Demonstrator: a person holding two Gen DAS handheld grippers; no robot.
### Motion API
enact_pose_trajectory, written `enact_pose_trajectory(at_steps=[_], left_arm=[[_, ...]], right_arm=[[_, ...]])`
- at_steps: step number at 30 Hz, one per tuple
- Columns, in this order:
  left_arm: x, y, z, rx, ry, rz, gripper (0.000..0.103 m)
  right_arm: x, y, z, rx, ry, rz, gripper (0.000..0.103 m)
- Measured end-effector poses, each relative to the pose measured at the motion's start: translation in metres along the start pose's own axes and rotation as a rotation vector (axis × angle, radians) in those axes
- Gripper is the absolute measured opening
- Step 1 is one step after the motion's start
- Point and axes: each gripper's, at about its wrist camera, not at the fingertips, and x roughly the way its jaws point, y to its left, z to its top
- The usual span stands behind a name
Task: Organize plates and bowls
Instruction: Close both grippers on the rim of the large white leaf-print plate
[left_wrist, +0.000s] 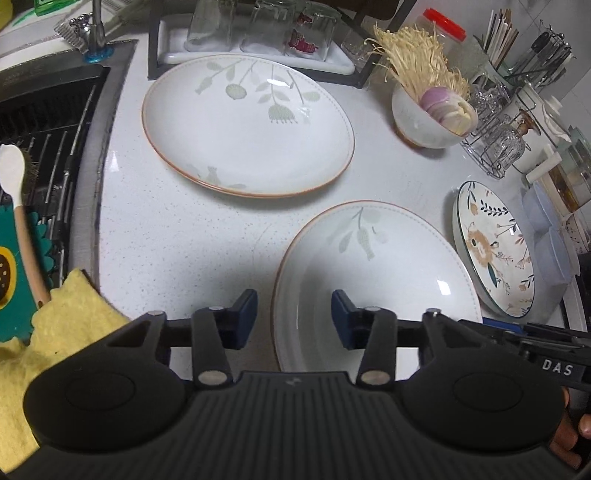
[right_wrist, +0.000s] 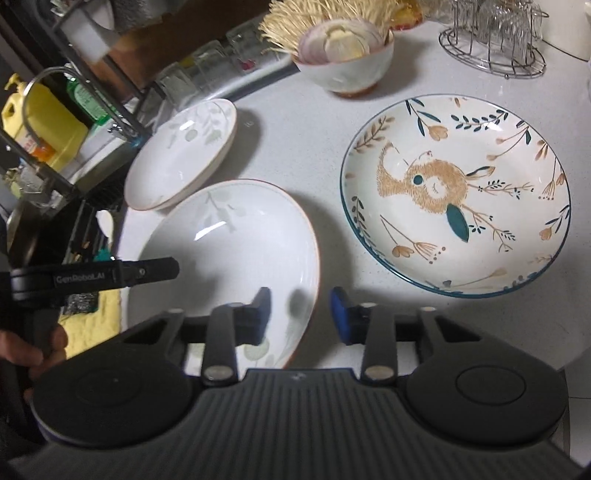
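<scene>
Two white plates with pale leaf prints lie on the white counter: a far one and a near one. A rabbit-pattern plate lies to the right. A bowl holds enoki mushrooms and sliced onion. My left gripper is open, its jaws either side of the near plate's left rim. My right gripper is open, its jaws either side of that plate's right rim. The left gripper also shows in the right wrist view.
A sink with a rack and a yellow cloth are at the left. A tray of upturned glasses, a wire glass rack, a utensil holder and clear containers line the back and right.
</scene>
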Motion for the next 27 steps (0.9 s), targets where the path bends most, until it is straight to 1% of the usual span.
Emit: enact_pose_trajectory(at_steps=[1,3,5,6,7,9,13,15,18,21,27], left_arm=[[0.002,0.001,0.001,-0.002,0.003,-0.008,0.043],[0.006,0.002,0.004,-0.001,-0.002,-0.021,0.039],[0.008,0.001,0.008,0.013,0.005,-0.024,0.034],[0.009,0.000,0.009,0.019,0.006,-0.027,0.032],[0.010,-0.001,0.010,0.025,0.006,-0.024,0.032],[0.011,-0.003,0.011,0.040,0.009,-0.020,0.031],[0.010,0.001,0.013,0.001,0.025,-0.042,0.031],[0.009,0.002,0.014,0.004,0.040,-0.047,0.031],[0.001,0.002,0.014,0.008,0.042,-0.052,0.031],[-0.008,-0.002,0.017,0.012,0.036,-0.060,0.031],[-0.035,-0.017,0.029,0.025,0.005,-0.086,0.031]], right_arm=[[0.002,0.000,0.001,0.003,0.003,-0.006,0.032],[0.005,0.000,0.003,0.007,0.005,-0.012,0.025],[0.008,0.001,0.003,0.008,0.009,-0.023,0.024],[0.009,0.002,0.003,0.008,0.013,-0.023,0.021],[0.010,0.002,0.003,0.011,0.019,-0.020,0.019],[0.012,0.002,0.003,0.018,0.018,-0.014,0.019],[0.012,0.002,0.007,0.020,0.020,-0.016,0.019],[0.012,0.002,0.008,0.029,0.024,-0.015,0.019],[0.008,0.004,0.010,0.026,0.029,-0.004,0.019],[0.001,0.009,0.013,0.003,0.024,-0.012,0.019],[-0.027,0.010,0.022,0.003,-0.009,-0.005,0.019]])
